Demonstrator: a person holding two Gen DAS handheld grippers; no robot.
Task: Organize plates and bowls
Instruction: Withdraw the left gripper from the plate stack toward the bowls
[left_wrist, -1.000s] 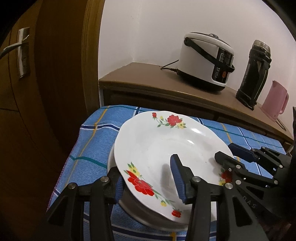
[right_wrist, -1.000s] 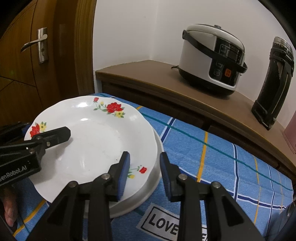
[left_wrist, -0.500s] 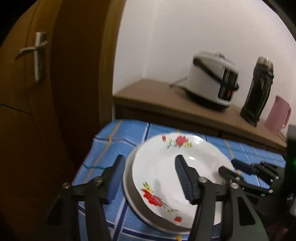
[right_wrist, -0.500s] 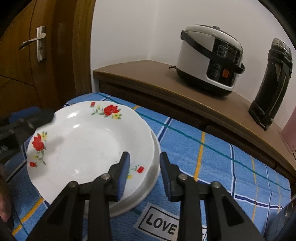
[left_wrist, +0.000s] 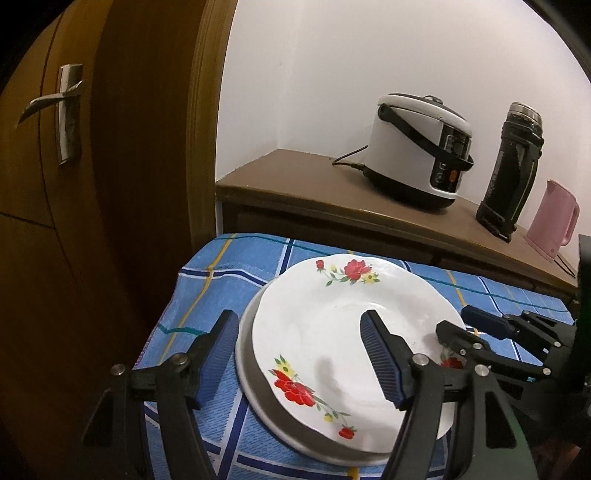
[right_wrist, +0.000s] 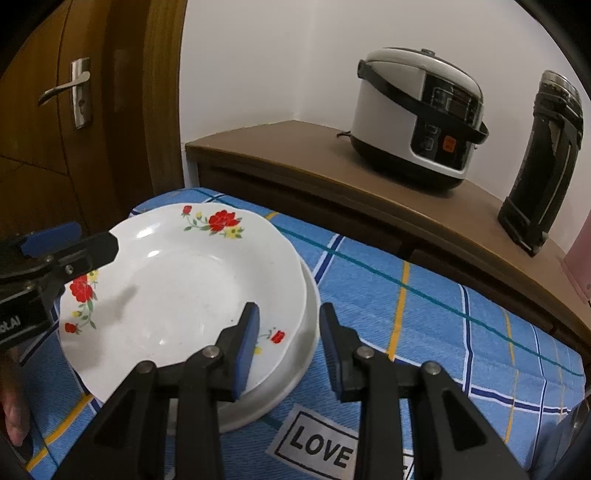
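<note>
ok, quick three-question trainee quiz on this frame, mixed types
1. True or false: the floral plate lies directly on the cloth.
2. What stands beside the rice cooker on the sideboard? A black flask, B toaster, C pan.
3. Fill in: the word readable on the cloth's label is ____.
Key: 1 false, it rests on a white dish; 2 A; 3 LOVE.

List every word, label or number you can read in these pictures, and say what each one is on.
"LOVE": on a white patch of the blue checked tablecloth, lower line cut off.
"ot.AI": on the left gripper body, start cut off by the picture's edge.
Rice cooker panel: display and button markings too small to read.
Flowered plate, black flask: no readable text.
</note>
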